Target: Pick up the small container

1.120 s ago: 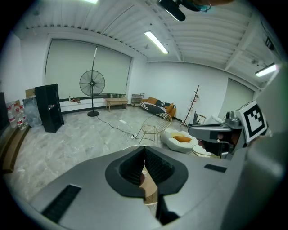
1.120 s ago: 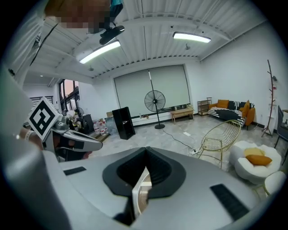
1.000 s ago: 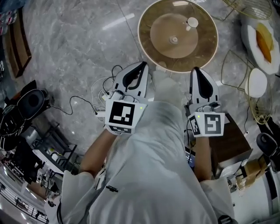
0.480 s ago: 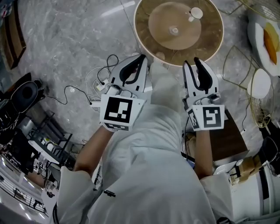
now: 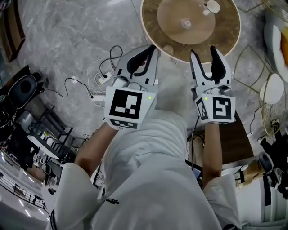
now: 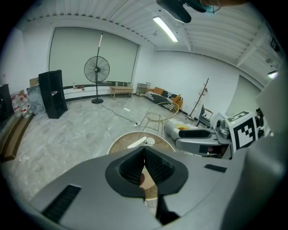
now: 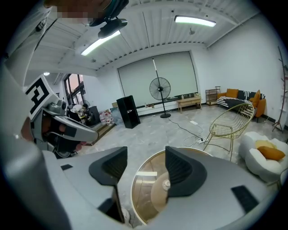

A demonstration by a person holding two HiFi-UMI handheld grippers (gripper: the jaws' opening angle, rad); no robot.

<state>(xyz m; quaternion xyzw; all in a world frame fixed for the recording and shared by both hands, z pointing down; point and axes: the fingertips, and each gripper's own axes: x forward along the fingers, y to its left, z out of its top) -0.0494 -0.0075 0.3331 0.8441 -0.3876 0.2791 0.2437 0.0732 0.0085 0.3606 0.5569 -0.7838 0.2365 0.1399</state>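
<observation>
The small white container (image 5: 212, 6) stands near the far rim of the round glass-topped table (image 5: 150, 31); the left gripper view shows it as a small white disc (image 6: 150, 141). Both grippers hover in the air over the table's near edge, well short of the container. My left gripper (image 5: 149, 49) is shut with nothing in it, its pads meeting (image 6: 144, 155). My right gripper (image 5: 203, 51) has its jaws opening with nothing between them (image 7: 146, 166). In the right gripper view I see the table (image 7: 139, 197) and its centre knob (image 7: 167, 184), not the container.
A white strip (image 7: 146, 173) lies on the table. A gold wire chair (image 5: 252, 63) and a white cushioned seat (image 5: 275, 40) stand to the right. Cables and a power strip (image 5: 105, 74) lie on the marble floor at left. A brown box (image 5: 236, 139) sits by my right side.
Both grippers have moved forward toward the table's near edge. The right gripper's jaws have parted from shut to open. The left gripper has stayed shut.
</observation>
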